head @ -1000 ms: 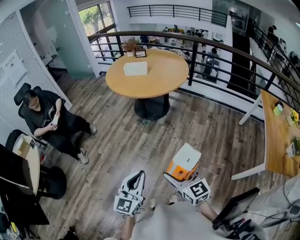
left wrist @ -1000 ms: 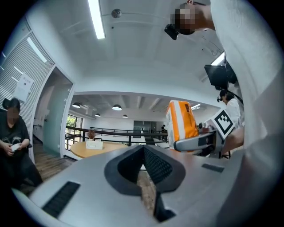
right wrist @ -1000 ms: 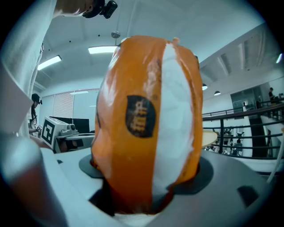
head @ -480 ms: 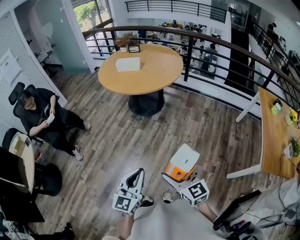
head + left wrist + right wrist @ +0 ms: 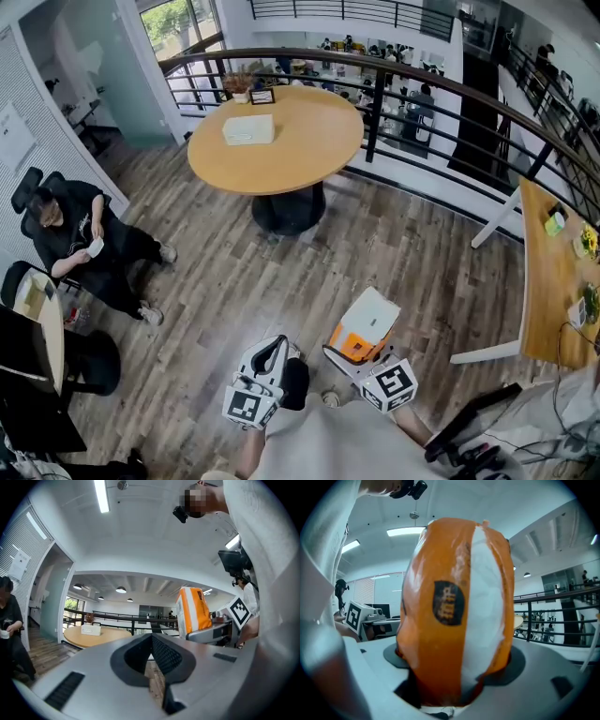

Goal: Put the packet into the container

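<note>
An orange and white packet (image 5: 367,326) stands upright in my right gripper (image 5: 351,353), which is shut on its lower end. It fills the right gripper view, where the packet (image 5: 454,606) rises from the right gripper (image 5: 452,674). My left gripper (image 5: 273,350) is beside it, shut with nothing in it; its jaws meet in the left gripper view (image 5: 151,643), and the packet (image 5: 193,610) shows to its right. A white container (image 5: 247,129) sits on the round wooden table (image 5: 300,155) far ahead, small in the left gripper view (image 5: 90,629).
A person (image 5: 80,234) sits on an office chair at the left. A dark railing (image 5: 450,98) curves behind the table. A wooden desk (image 5: 548,272) stands at the right, another desk with a monitor (image 5: 33,342) at the lower left. Wooden floor lies between me and the table.
The table and the seated person have shifted left and slightly nearer as the person carrying the grippers walks forward. Both grippers keep their pose, the packet still held.
</note>
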### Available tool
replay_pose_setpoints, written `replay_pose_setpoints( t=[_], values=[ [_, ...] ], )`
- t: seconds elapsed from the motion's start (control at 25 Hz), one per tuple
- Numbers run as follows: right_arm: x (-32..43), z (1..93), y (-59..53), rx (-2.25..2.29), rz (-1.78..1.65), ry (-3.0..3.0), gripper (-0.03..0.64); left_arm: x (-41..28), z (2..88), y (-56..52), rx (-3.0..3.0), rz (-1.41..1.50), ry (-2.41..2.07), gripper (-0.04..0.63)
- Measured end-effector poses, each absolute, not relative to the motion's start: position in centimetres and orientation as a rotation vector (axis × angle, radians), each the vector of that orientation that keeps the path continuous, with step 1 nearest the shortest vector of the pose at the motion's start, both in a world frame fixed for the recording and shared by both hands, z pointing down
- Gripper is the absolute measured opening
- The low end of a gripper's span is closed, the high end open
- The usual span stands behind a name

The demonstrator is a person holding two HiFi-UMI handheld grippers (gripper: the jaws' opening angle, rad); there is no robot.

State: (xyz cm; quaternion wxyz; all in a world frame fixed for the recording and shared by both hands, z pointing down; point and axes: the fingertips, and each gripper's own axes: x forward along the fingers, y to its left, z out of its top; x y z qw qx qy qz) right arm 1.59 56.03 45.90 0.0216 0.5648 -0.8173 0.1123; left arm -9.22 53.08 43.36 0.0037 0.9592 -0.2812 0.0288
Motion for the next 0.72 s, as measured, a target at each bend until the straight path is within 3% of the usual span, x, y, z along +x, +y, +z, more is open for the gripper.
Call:
replay_pose_setpoints(
  t=[0.72],
  values=[
    [1.0, 42.8, 33.8, 1.747, 0.278, -2.528, 0.416, -10.3, 41.4, 30.8, 3.008, 0.002, -0.913, 0.005]
  ],
)
